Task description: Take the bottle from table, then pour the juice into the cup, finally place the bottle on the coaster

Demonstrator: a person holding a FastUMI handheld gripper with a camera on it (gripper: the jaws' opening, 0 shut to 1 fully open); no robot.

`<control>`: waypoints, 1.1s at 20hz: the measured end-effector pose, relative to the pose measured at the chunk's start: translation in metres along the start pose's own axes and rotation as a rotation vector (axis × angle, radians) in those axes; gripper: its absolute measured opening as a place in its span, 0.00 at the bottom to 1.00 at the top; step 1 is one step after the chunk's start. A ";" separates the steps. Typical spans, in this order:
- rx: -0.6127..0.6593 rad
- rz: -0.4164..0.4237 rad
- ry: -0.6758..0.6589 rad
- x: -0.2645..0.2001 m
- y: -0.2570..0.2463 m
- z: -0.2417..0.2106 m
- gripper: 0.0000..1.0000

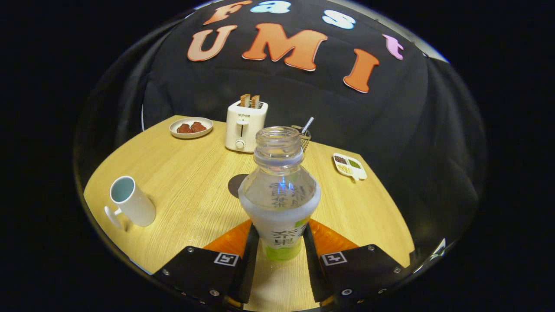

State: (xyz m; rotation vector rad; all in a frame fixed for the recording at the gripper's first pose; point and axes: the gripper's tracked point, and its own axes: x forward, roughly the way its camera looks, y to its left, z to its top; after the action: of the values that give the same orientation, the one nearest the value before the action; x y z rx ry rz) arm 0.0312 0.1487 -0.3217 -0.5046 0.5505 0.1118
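The uncapped bottle (pixel 279 190) is held upright, clamped between both fingers of the tool (pixel 281 251); the cup (pixel 130 203) is seen well apart, to the left.

Round wooden table (pixel 182 182), black cloth wall (pixel 303 108) behind, seemingly dim surroundings

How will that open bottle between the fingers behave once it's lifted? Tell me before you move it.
The bottle looks like thin clear plastic, so the gripper closed on its lower body may dent it. It appears nearly empty, probably light. With no cap on, tilting would spill whatever is left.
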 end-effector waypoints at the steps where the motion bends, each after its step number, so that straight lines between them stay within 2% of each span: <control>1: -0.042 -0.009 -0.008 -0.002 0.006 0.005 0.55; 10: -0.327 -0.050 -0.047 -0.017 0.068 0.025 0.55; 19: -0.640 -0.114 -0.102 -0.016 0.096 0.042 0.54; 22: -0.707 -0.121 -0.116 -0.016 0.109 0.044 0.54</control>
State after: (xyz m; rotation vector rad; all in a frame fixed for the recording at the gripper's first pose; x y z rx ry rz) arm 0.0124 0.2654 -0.3277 -1.2100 0.3537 0.2204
